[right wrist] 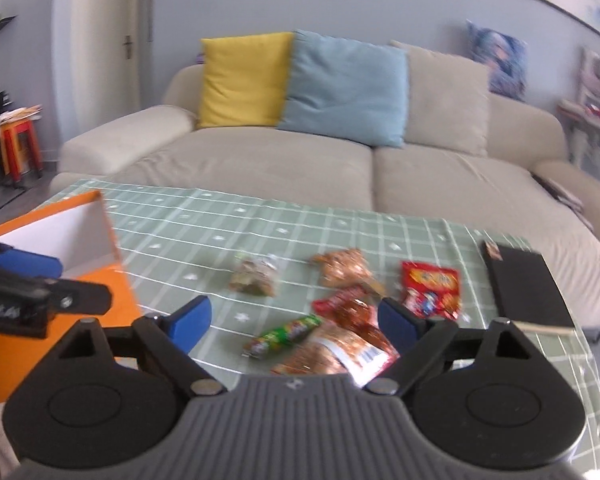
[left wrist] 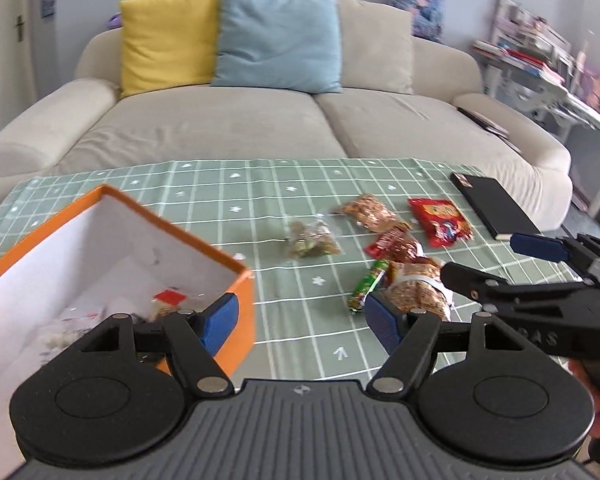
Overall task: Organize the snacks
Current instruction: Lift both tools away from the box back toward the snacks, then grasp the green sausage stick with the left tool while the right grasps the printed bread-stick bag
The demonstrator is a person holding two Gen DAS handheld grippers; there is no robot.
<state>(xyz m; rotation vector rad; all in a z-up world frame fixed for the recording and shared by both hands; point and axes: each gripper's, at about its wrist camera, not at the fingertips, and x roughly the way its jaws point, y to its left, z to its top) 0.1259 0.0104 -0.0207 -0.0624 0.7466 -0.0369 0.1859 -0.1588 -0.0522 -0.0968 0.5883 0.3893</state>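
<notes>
Box [left wrist: 242,280] contents blurred behind left tongs [left wrist: 304,320]

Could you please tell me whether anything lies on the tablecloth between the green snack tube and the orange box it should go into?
Nothing visible does: between the green snack tube and the orange box there is only bare green tablecloth. The other packets lie right of the tube.
</notes>
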